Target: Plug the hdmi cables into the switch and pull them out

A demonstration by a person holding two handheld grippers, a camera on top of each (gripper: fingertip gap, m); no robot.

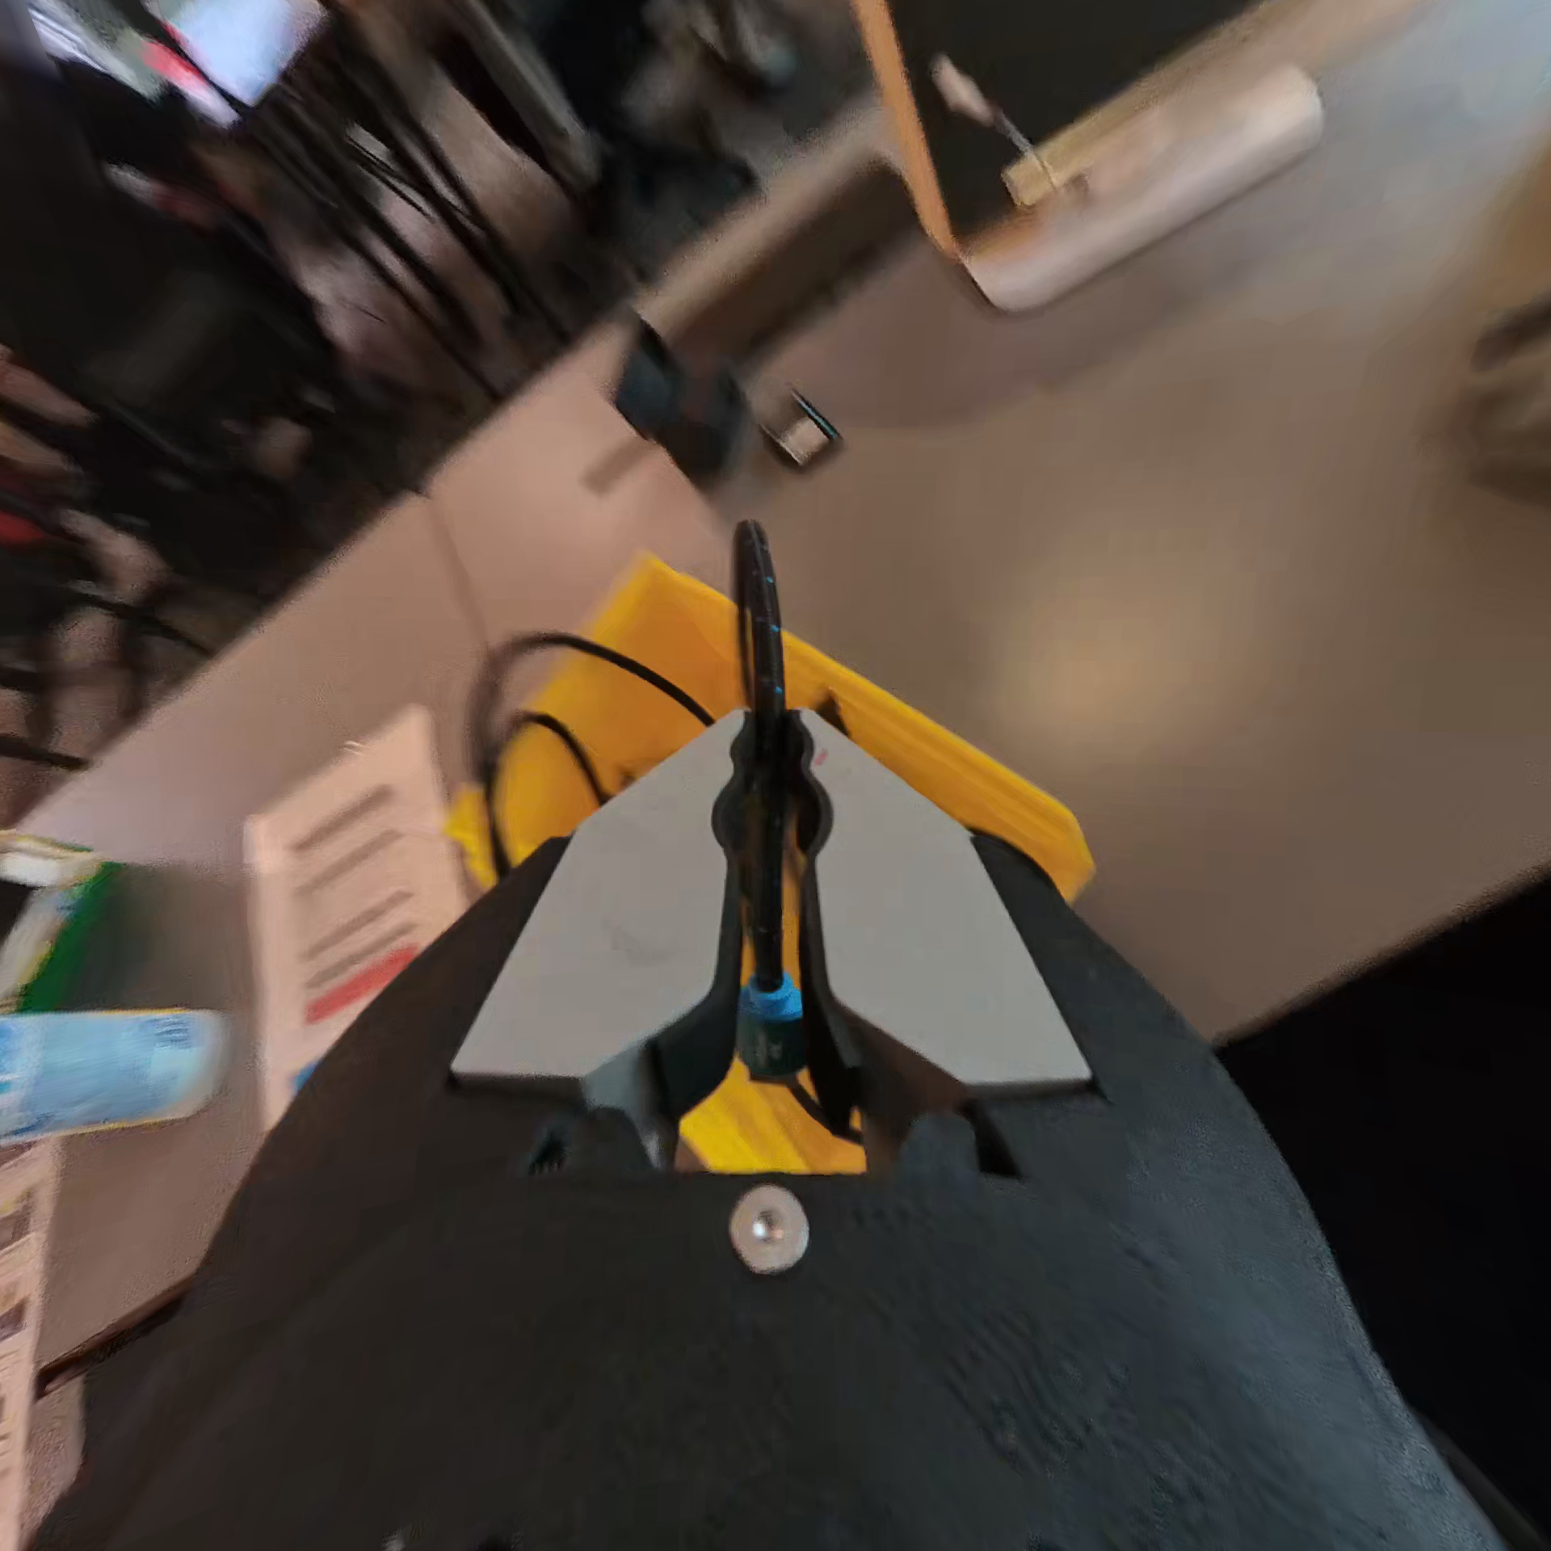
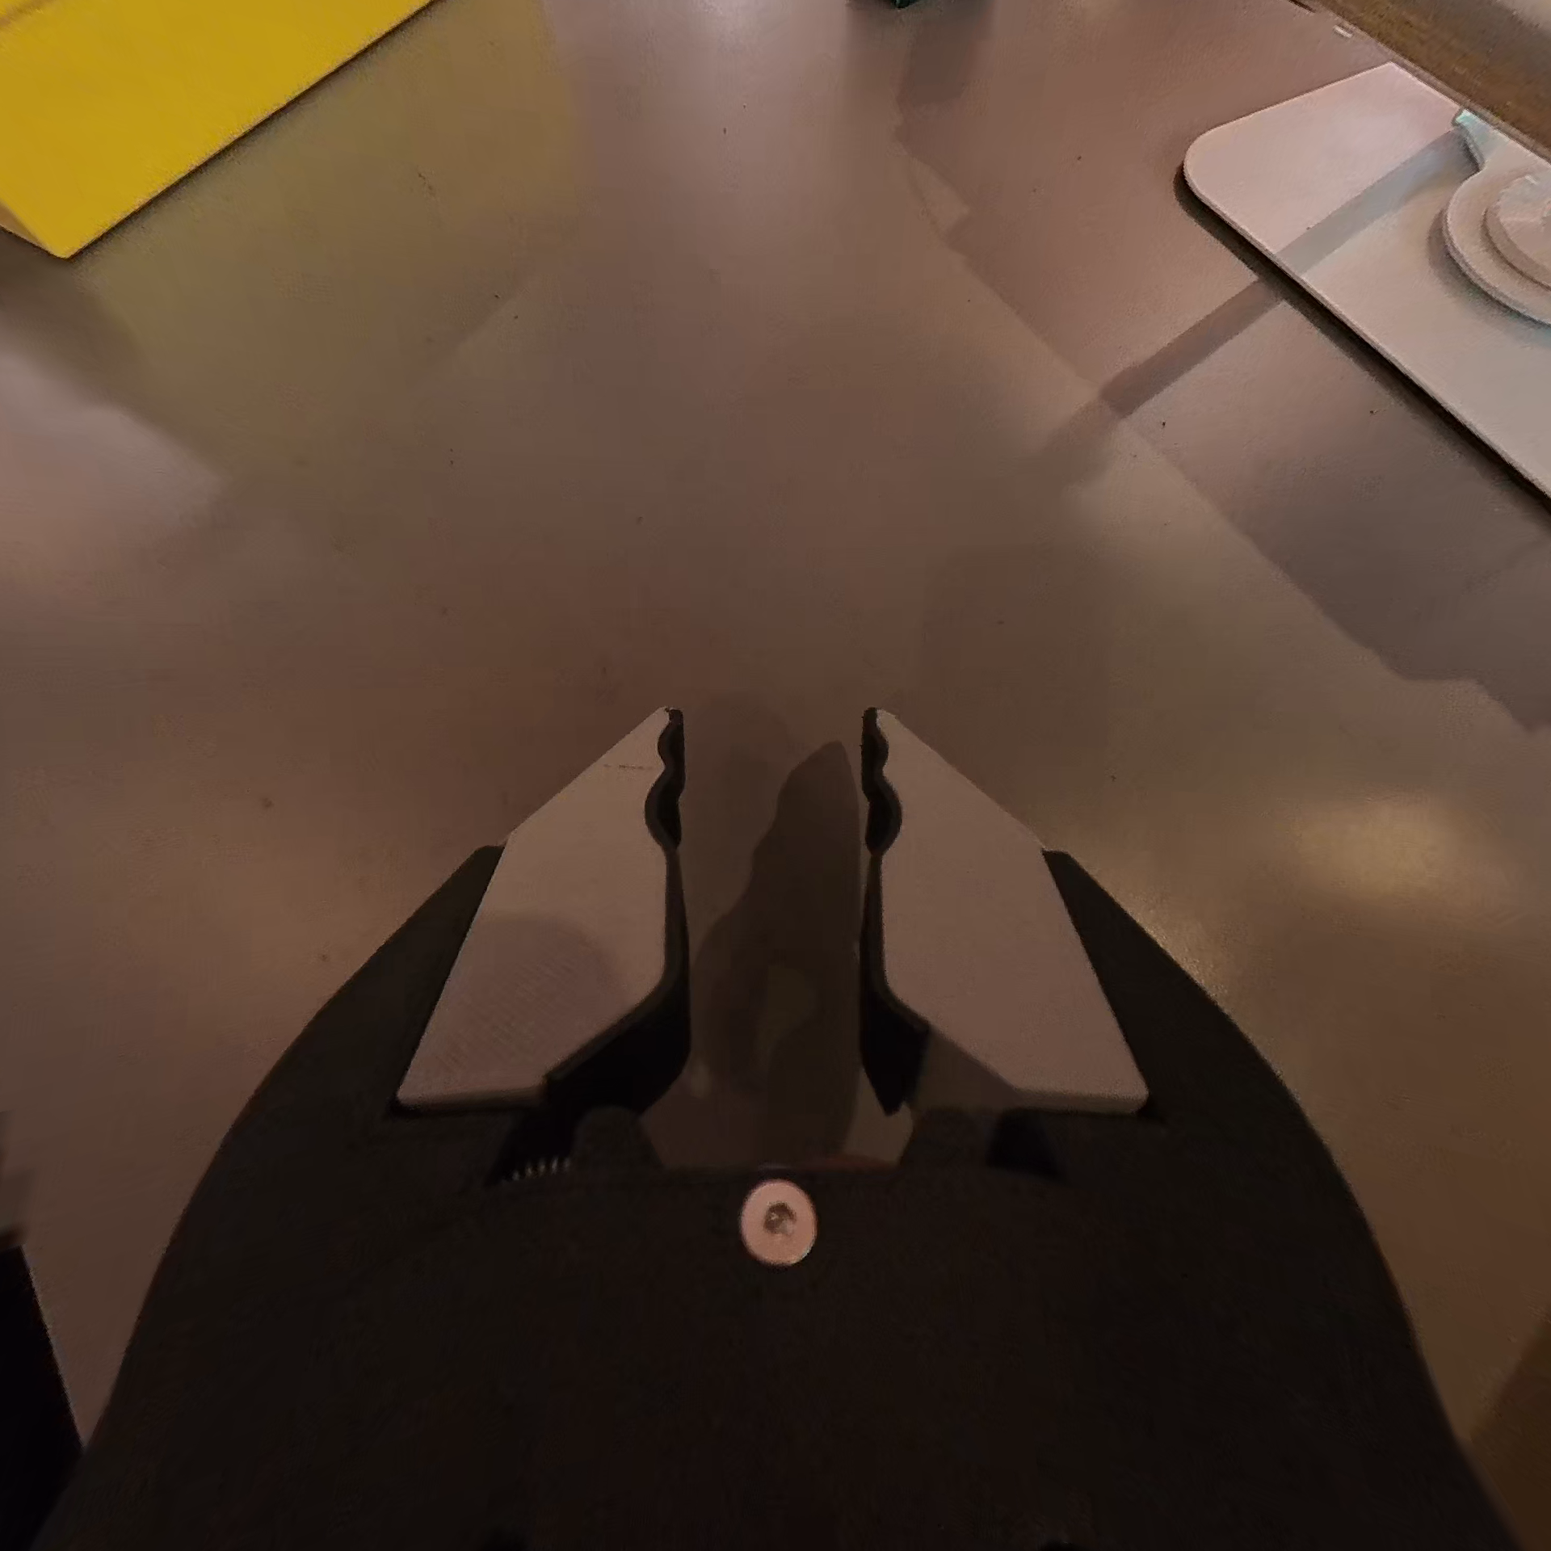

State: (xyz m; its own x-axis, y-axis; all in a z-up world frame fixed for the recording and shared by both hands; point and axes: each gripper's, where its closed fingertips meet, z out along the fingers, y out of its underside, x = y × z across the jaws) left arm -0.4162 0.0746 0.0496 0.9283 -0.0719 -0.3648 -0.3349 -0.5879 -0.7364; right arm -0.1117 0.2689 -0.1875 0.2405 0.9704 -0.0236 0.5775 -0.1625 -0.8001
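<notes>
In the blurred left wrist view my left gripper (image 1: 768, 722) is shut on a black braided HDMI cable (image 1: 759, 621). The cable arches up past the fingertips, and its blue-collared plug (image 1: 768, 1028) hangs between the fingers near the gripper's base. A yellow holder (image 1: 923, 747) lies on the table right under the gripper, with thin black cables (image 1: 537, 730) looping at its left. The switch is hidden or too blurred to tell. In the right wrist view my right gripper (image 2: 772, 722) is open and empty, low over bare table. A corner of the yellow holder (image 2: 151, 109) shows at top left.
A white printed sheet (image 1: 352, 890) and blurred packages (image 1: 92, 1066) lie left of the holder. A small dark box (image 1: 671, 403) and a metal clip (image 1: 801, 432) sit farther back. A white monitor base (image 2: 1376, 235) stands at the right. The table edge runs close on the left gripper's right. The left gripper's tips are roughly 45 cm from the right gripper's.
</notes>
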